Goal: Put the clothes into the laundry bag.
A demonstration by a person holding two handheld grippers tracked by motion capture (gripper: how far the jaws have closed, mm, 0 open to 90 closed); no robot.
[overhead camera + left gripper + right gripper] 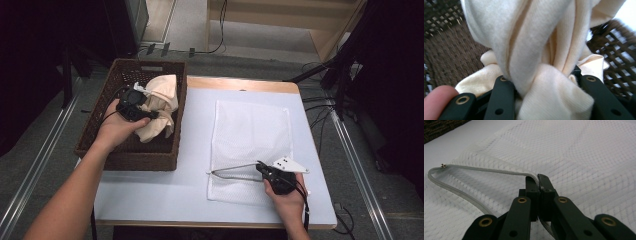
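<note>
1. The left gripper (150,114) is over the brown wicker basket (95,142) at the left side of the table (150,190); its jaws are partly closed and clamp a bunch of cream cloth (161,102).
2. In the left gripper view the cloth (544,50) is pinched between the two black jaws and rises in folds above them, with the basket's weave (449,55) behind and below it.
3. The rest of the cloth hangs down into the basket, near its right wall.
4. The right gripper (261,167) rests low near the table's front right; its jaws are fully closed on the zipper edge (534,176) of a white mesh bag (250,130).
5. The bag lies flat on the table, just right of the basket, with its zipper mouth (235,172) gaping open towards the left.
</note>
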